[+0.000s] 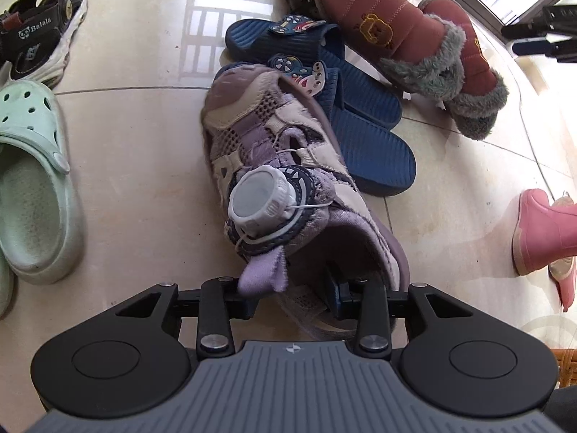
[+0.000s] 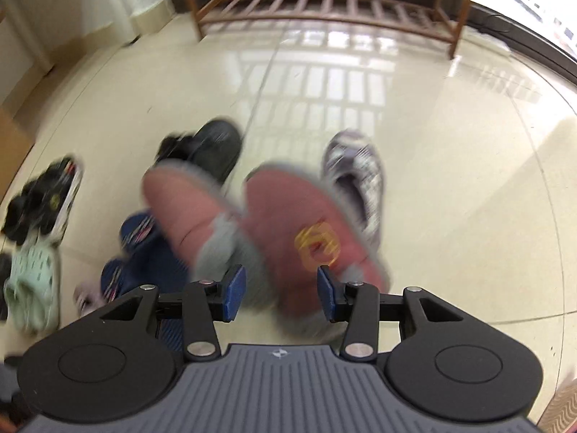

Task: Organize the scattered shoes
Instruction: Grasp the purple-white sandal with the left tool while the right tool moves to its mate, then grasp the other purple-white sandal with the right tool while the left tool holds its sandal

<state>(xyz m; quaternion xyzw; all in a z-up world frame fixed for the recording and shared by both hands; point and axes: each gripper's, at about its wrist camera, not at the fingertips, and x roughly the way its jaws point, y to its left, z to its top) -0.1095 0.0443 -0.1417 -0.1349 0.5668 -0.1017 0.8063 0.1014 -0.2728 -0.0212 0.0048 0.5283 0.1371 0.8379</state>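
1. Your left gripper (image 1: 294, 297) is right at the heel end of the purple sneaker (image 1: 285, 180). The sneaker lies on the tiled floor (image 1: 137, 151) with its long axis running straight away from the jaws, toe far, heel opening near. So you're lined up end-on, not across it.
2. The jaws sit partly closed around the heel: one side is by the pull tab, the blue pad on the other side looks tucked inside the collar. Can't tell if the pads are actually pinching yet, so don't lift on trust.
3. The sneaker's far side leans against the navy slides (image 1: 360, 137), so I'd guess a straight pull toward you frees it better than a sideways drag.
4. Your right gripper (image 2: 282, 293) is roughly half open and holds nothing. It hovers over the fuzzy maroon slippers (image 2: 303, 223), blurry view, with the furry cuff roughly between the pads but no visible contact.
5. The matching purple sneaker (image 2: 355, 176) sits just past the slippers on that side, toe pointing toward the wooden shoe rack (image 2: 324, 11). Right hand is clearly nearer to it; left hand owns the one at its jaws.
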